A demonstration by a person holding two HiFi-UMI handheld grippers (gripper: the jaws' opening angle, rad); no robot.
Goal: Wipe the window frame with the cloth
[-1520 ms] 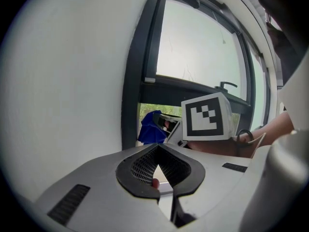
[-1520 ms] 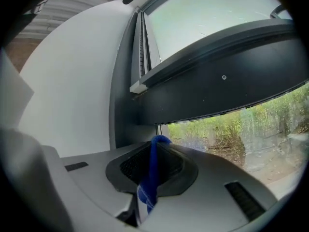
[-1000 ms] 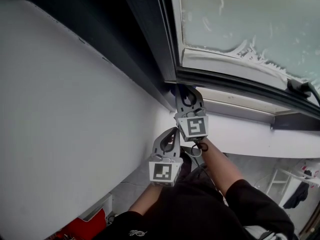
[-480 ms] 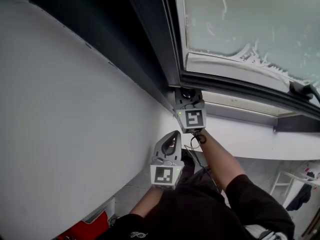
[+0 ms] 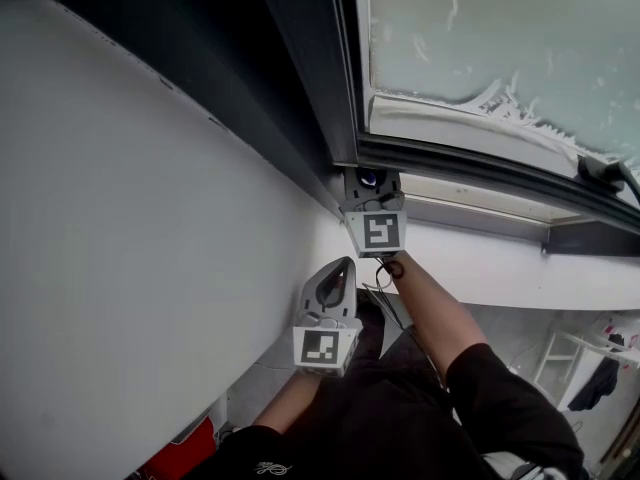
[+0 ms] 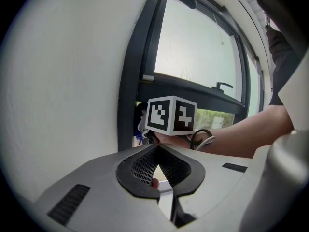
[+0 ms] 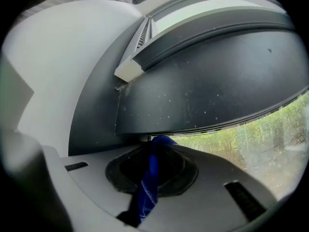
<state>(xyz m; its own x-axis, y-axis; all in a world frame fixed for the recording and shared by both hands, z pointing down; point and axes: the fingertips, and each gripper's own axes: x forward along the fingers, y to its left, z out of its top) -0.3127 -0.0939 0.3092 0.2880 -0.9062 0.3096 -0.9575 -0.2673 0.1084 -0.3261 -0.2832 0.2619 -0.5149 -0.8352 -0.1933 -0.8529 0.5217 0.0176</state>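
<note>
Right gripper [image 5: 370, 183]: fingers closed on a dark blue fabric cloth [image 7: 148, 180]. A fold of the cloth stands up between the finger pads, and its tip meets the lower edge of the dark grey window frame [image 7: 207, 81]. In the head view this gripper sits at the corner where the upright frame member joins the horizontal one, with the cloth just showing at the finger ends. The left gripper view puts the cloth at the frame's lower left corner, under the crossbar.

Left gripper [image 5: 340, 268]: fingers [image 6: 140, 166] brought together, nothing between them. It is held below the right gripper, clear of the frame, beside the plain white wall [image 5: 150, 218].

Frosted glass pane [image 5: 500, 38] above the horizontal member. White sill [image 5: 500, 268] below it, to the right of the right gripper.
</note>
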